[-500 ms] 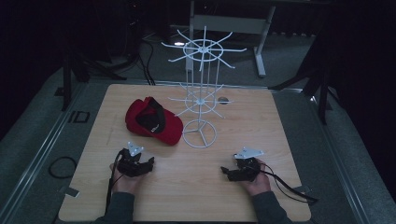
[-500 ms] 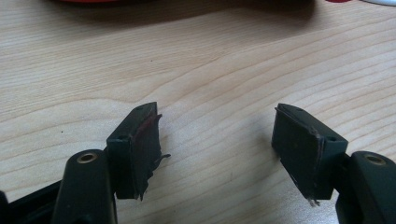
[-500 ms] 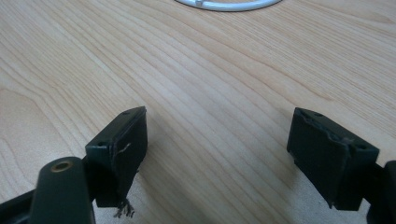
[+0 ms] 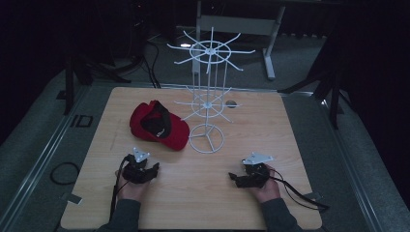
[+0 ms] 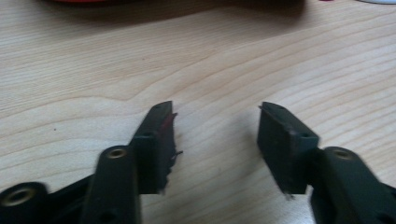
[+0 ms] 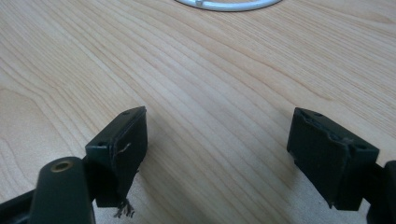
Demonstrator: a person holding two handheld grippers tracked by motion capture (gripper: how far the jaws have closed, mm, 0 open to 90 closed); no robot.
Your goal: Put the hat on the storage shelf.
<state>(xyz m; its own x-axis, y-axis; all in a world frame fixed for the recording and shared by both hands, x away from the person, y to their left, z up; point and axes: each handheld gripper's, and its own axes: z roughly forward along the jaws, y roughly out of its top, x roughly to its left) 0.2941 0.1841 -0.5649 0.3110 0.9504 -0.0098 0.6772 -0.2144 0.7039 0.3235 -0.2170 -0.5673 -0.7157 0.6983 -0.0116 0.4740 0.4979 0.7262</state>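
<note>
Fingers of both grippers spread, empty; red cap beyond left gripper, apart.

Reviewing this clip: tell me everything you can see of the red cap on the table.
The red cap is a soft, fabric-looking baseball cap with a black patch or panel across its top. It lies on the wooden table, left of the white wire rack, its right edge close to the rack's ring base; whether they touch is unclear. It lies beyond the left gripper, which does not touch it.
</note>
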